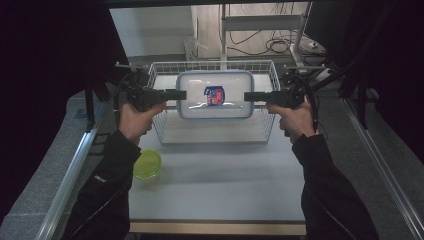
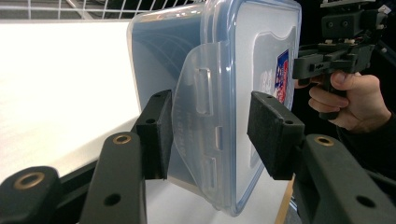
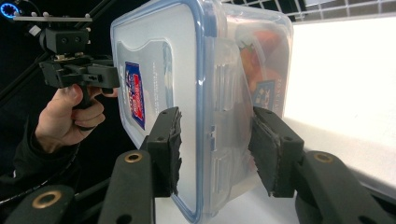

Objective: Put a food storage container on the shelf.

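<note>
Flanking the clear rectangular plastic container with the blue-rimmed lid (image 1: 215,94), the left tongs (image 1: 176,94) and the right tongs (image 1: 254,97) are pointing inward at its two short ends in the middle of the high view. In the left gripper view the jaws are standing apart on either side of the container's end latch flap (image 2: 201,121), with gaps showing, so nothing is clamped there yet. In the right gripper view the jaws are likewise straddling the other end, spread wider than the box, with the pads seemingly just short of its walls.

The container is sitting over the white wire basket (image 1: 165,132) at upper centre of the high view; whether it is resting on the basket floor is hard to tell. A lime-green round plastic bowl (image 1: 147,164) is lying on the white worktop (image 1: 220,185) at lower left, well apart from the tongs.

Judging by this, the approach is finished, and the closing and moving of the box are remaining.
</note>
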`<move>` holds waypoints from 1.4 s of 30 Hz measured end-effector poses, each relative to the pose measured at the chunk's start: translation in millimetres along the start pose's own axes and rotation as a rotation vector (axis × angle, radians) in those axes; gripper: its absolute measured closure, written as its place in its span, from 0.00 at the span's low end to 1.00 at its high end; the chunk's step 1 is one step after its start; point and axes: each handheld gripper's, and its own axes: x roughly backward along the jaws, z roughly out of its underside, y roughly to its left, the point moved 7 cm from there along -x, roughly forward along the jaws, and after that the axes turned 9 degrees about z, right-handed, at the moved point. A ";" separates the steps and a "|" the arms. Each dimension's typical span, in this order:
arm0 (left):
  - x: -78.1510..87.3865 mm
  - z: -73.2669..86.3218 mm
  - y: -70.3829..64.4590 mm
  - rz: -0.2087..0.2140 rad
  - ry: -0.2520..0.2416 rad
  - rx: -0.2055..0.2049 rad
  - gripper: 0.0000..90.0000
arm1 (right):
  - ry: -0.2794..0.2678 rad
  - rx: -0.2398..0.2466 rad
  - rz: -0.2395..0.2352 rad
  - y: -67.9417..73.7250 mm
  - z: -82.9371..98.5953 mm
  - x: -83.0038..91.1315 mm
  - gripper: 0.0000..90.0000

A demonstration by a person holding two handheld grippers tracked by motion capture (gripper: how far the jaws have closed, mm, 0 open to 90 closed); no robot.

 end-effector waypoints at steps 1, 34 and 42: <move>-0.5 -1.4 1.1 -0.001 0.003 -0.001 0.57 | -0.002 -0.003 0.000 -2.1 -3.3 -0.8 0.61; -10.1 -26.2 41.0 -0.020 -0.049 0.041 0.56 | 0.003 -0.075 0.022 -27.4 -35.3 -30.4 0.60; -11.1 -25.0 40.4 -0.044 -0.046 0.009 0.54 | -0.010 -0.072 0.023 -29.4 -36.4 -32.5 0.59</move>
